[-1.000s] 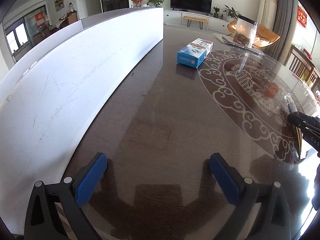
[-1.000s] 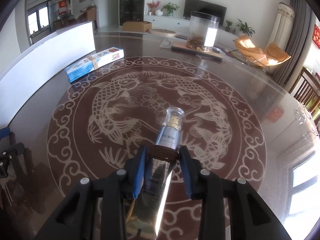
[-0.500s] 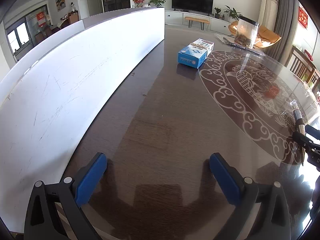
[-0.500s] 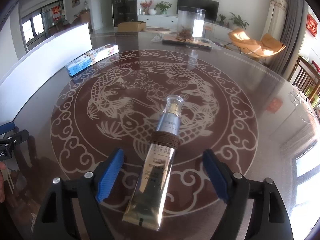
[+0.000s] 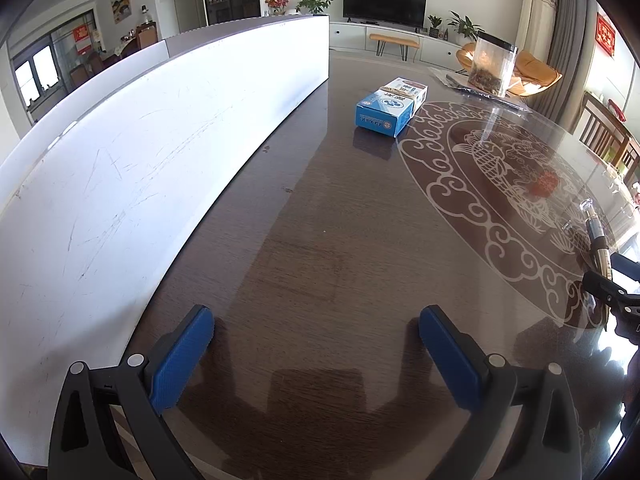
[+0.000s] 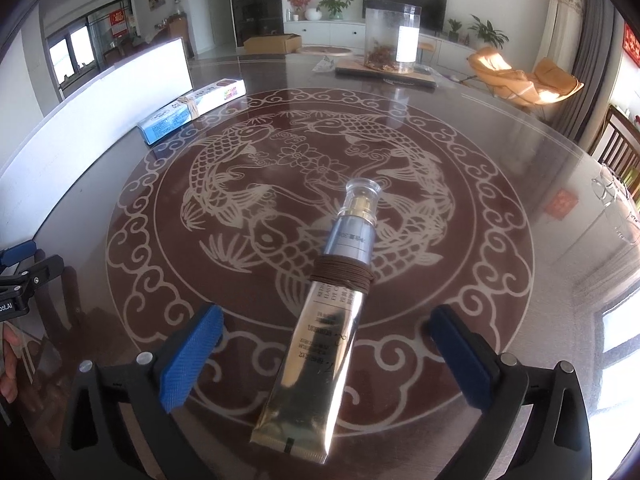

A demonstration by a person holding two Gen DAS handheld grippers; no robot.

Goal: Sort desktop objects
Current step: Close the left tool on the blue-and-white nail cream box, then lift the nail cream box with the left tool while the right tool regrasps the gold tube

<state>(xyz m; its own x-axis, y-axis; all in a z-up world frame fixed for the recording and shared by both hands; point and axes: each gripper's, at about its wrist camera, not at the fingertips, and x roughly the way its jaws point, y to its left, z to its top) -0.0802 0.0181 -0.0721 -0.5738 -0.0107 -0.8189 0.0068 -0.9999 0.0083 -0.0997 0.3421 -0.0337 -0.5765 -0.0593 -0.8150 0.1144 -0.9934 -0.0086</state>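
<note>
A gold cosmetic tube (image 6: 320, 328) with a clear cap and a brown cord wound round its neck lies on the glass-topped table (image 6: 500, 280), cap pointing away. My right gripper (image 6: 325, 314) straddles it; the jaws are opening, and both blue pads stand well clear of the tube. In the left wrist view the same tube (image 5: 596, 236) and right gripper (image 5: 610, 274) sit at the far right edge. My left gripper (image 5: 315, 314) hovers open over bare dark wood with nothing between its fingers. A blue and white box (image 5: 390, 106) lies farther back.
A long white board (image 5: 120, 184) stands along the table's left side. A clear jar (image 6: 392, 40) on a tray is at the far edge, a pair of glasses (image 6: 616, 200) at the right. Wooden chairs stand beyond. A hand (image 6: 8, 368) shows at the left edge.
The right gripper's jaws have spread wide from gripping the tube, leaving it lying on the table between them. The left gripper has stayed put.
</note>
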